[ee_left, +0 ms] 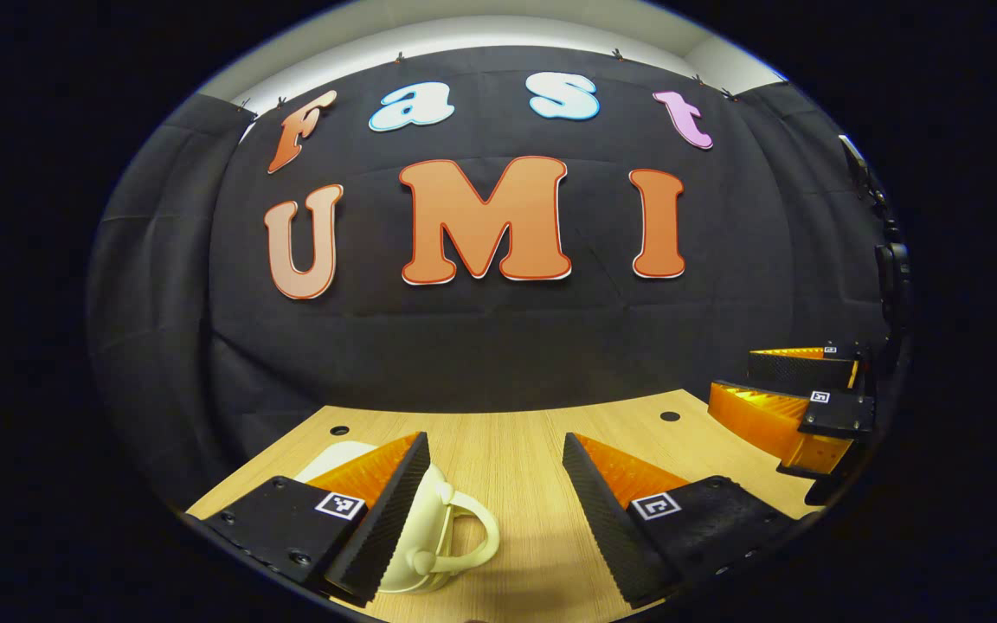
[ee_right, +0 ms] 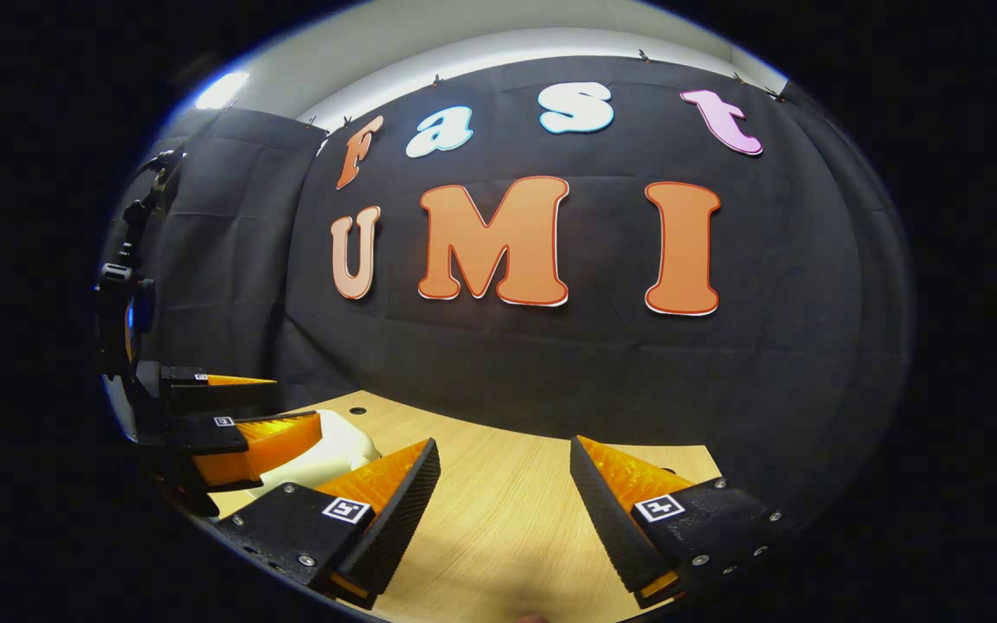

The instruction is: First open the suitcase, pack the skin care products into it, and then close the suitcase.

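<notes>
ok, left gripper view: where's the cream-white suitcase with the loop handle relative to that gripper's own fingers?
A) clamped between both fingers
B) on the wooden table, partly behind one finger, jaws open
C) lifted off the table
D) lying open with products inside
B: the cream-white suitcase sits on the light wooden table, partly hidden by one finger of the left gripper, whose jaws stand wide apart over bare wood.

Sharp, evenly lit from overhead; fisheye bending and dim edges.
</notes>
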`<state>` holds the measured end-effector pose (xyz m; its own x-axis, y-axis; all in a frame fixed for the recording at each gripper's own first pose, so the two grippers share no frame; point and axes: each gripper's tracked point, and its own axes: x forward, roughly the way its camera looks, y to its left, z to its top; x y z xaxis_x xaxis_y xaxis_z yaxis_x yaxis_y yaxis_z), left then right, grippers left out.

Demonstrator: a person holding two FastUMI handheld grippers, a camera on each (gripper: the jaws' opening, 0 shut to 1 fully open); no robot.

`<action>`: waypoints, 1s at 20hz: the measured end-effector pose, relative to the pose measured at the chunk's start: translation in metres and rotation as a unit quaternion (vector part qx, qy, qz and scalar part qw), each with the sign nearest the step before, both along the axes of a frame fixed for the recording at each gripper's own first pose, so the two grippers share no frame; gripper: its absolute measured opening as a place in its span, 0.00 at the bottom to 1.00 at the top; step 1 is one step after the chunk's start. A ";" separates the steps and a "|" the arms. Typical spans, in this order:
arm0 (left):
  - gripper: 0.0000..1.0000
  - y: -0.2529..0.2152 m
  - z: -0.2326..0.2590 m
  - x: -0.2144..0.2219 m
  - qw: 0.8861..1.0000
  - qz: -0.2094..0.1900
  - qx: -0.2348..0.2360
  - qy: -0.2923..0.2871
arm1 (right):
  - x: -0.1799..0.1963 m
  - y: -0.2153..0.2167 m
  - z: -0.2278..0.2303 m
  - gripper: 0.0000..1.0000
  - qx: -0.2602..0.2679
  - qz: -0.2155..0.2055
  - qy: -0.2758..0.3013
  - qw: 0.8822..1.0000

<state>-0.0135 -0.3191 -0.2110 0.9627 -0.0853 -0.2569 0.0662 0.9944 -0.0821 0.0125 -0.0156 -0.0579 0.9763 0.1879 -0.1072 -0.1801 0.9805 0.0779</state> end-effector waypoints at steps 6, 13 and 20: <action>0.96 0.028 0.003 0.006 1.000 -0.019 0.014 -0.013 | 0.000 0.000 0.005 0.95 -0.012 -0.045 0.009 0.999; 0.96 0.038 -0.005 0.033 0.998 -0.056 0.016 -0.039 | 0.002 -0.015 0.015 0.96 -0.029 -0.116 0.007 0.993; 0.96 0.034 0.002 0.043 0.997 -0.066 0.003 -0.046 | -0.026 -0.016 0.013 0.95 -0.060 -0.131 0.021 0.989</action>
